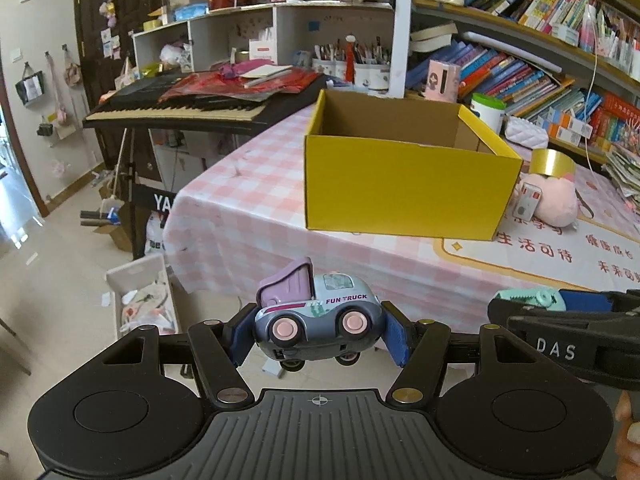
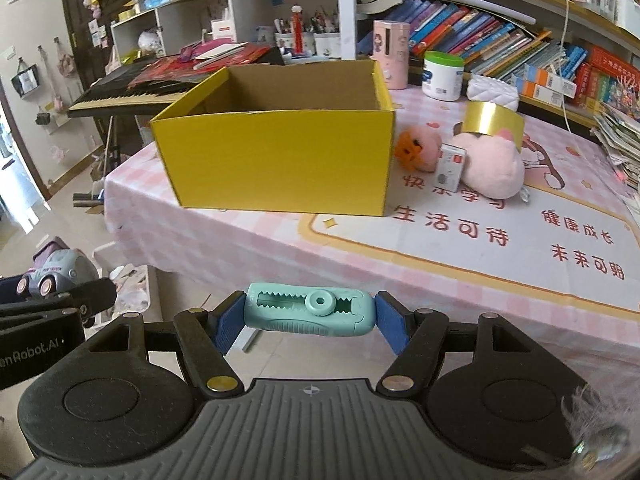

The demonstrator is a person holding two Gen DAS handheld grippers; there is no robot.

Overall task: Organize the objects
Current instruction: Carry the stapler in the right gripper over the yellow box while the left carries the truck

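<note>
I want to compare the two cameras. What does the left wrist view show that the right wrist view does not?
Only the left wrist view shows the left tongs shut on the toy truck, printed FUN TRUCK. Only the right wrist view shows the orange plush beside the box, and the right tongs shut on the teal tape dispenser. Both show the open yellow box on the pink checked tablecloth.
</note>
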